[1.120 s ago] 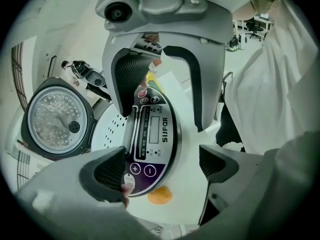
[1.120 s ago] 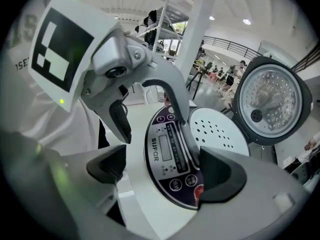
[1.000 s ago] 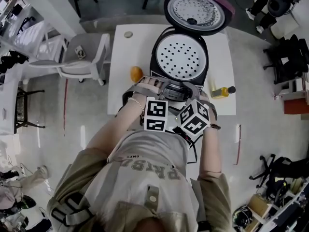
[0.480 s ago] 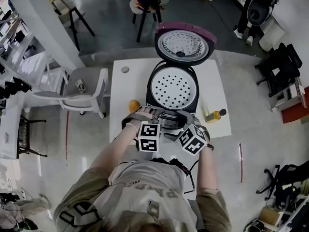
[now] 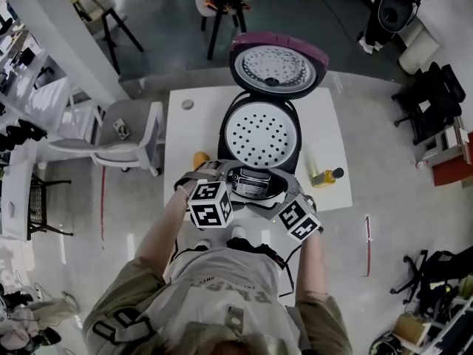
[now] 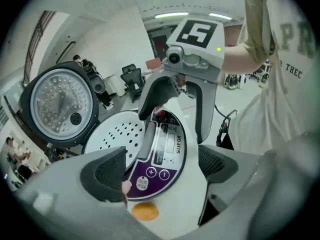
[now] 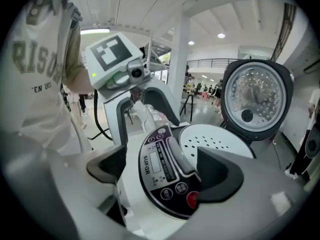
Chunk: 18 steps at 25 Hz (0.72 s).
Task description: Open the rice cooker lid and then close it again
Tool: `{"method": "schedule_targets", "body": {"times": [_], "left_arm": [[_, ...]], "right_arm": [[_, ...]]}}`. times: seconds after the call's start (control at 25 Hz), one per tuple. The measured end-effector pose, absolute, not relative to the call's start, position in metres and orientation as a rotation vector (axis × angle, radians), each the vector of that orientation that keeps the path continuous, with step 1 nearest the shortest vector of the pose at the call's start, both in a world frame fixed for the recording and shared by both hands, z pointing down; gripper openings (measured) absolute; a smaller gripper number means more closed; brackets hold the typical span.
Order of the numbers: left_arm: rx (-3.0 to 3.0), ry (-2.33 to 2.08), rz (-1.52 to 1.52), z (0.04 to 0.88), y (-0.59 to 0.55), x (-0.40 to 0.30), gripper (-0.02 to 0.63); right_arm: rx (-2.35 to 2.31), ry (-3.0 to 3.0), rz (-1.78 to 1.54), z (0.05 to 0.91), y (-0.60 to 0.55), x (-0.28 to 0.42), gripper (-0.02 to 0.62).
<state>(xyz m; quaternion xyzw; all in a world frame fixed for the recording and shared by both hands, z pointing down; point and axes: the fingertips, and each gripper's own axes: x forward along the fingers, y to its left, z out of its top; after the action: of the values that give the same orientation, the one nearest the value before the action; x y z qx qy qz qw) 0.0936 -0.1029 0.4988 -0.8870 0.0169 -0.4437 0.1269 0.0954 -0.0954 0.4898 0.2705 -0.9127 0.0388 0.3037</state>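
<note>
Right now the rice cooker [image 5: 259, 135] stands in the middle of the white surface [image 5: 329, 124] with its lid [image 5: 277, 66] swung fully up and back. The lid has a purple rim, and its shiny, dimpled underside is tipped toward the person. Below it, a white plate full of small holes [image 5: 260, 132] covers the mouth of the pot.

The person stands at the near edge of the surface with a set of tongs in each hand, both brought in at the cooker's front. The left tongs [image 6: 162, 169] angle down over the front left corner. Their jaws are well apart and clamp nothing; the purple and silver control panel [image 6: 160, 154] shows in the gap between the pads. The right tongs [image 7: 166, 168] come in from the front right corner, also spread wide with nothing gripped, and the same panel sits between their dark pads. I cannot tell whether any pad rests against the cooker's shell. The two tongs face each other across the panel, each with its marker cube turned up toward the person's head.

An orange fruit [image 5: 199, 159] lies on the surface just left of the cooker, near the left tongs. A small bottle of yellow liquid with a dark cap [image 5: 327, 176] lies on its side to the cooker's right, apart from it. A white chair [image 5: 126, 150] stands beside the left edge of the surface.
</note>
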Motion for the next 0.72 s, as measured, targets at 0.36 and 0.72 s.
{"method": "schedule_targets", "body": {"times": [0.36,0.72], "left_arm": [[-2.704,0.343,-1.101,0.458,-0.144,0.091,0.465],[-2.772,0.65,-0.917,0.414,-0.182,0.086,0.465]], "right_arm": [[0.993,-2.637,0.065,0.426,-0.125,0.141,0.437],[1.178,-2.741,0.037,0.379,-0.148,0.189,0.437]]}}
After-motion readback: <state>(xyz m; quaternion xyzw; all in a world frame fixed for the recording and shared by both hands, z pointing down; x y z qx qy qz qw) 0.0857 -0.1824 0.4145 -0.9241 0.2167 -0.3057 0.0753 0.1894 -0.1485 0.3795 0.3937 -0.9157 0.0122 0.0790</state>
